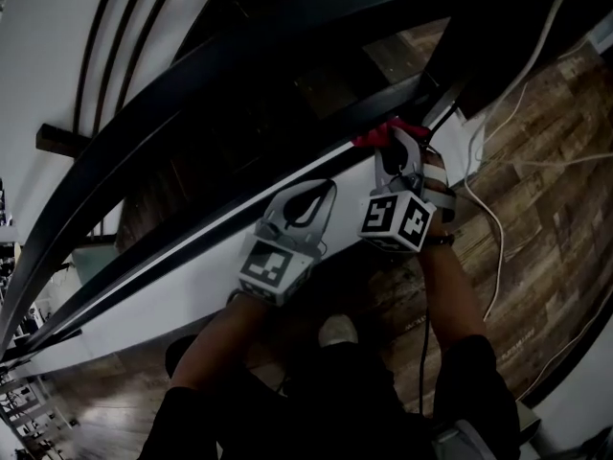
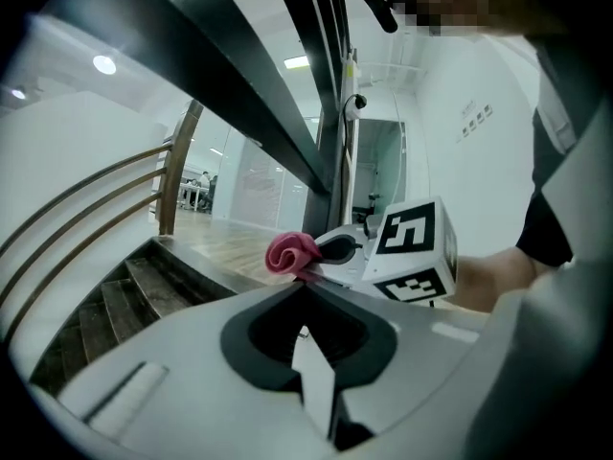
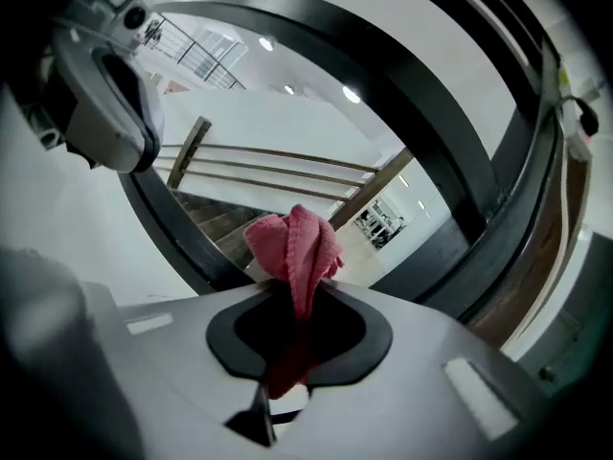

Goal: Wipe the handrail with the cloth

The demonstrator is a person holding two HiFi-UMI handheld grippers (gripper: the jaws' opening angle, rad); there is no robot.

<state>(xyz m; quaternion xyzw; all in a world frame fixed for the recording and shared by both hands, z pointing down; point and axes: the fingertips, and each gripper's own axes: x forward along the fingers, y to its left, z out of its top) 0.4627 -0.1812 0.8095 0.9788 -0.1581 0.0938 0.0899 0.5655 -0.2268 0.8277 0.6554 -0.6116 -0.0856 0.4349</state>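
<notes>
Red cloth (image 3: 292, 247) in right hand-held gripper (image 3: 292, 293)

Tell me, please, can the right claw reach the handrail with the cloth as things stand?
Probably yes: the right claw grips the cloth close by the handrail, and nothing shows between them.

The cloth (image 3: 292, 247) sits between the jaws of the right gripper (image 1: 391, 134), close under the handrail (image 1: 192, 80), with the left gripper (image 1: 324, 188) just to its left, stairs (image 2: 124, 295) beyond the rail, and cables (image 1: 498, 228) on the floor (image 1: 556, 151) to the right.
</notes>
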